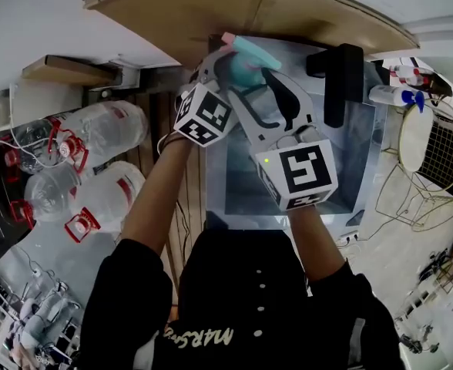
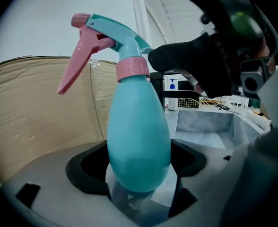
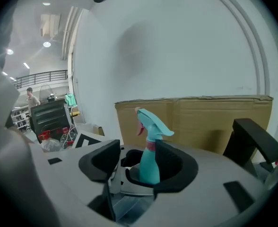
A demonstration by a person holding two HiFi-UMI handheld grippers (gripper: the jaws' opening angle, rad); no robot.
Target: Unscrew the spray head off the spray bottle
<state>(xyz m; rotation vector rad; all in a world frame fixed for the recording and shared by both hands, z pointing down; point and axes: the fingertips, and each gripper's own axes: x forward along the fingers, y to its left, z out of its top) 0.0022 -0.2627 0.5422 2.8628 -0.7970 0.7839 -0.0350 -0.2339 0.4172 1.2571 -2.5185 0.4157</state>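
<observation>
Teal bottle gripped by the left gripper, right gripper open.
Left gripper (image 2: 139, 176) clamped low on the teal pear-shaped plastic spray bottle (image 2: 139, 136), upright at 12 o'clock of the grey counter (image 1: 350, 153). Pink-triggered spray head (image 2: 101, 37) on, nozzle toward 9 o'clock. Right gripper (image 3: 136, 160) jaws apart, flanking the bottle's neck.

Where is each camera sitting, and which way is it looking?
Head view: on the person's head, facing steeply down at the turquoise plastic spray bottle with a pink trigger; shows both forearms, left tongs, right tongs.
Left gripper view: rides the left tongs, facing along them, clamped on the bottle; right tongs behind.
Right gripper view: rides the right tongs, which stand open, facing the bottle and brown cardboard sheet.
Shared: all three show bottle and cardboard.
</observation>
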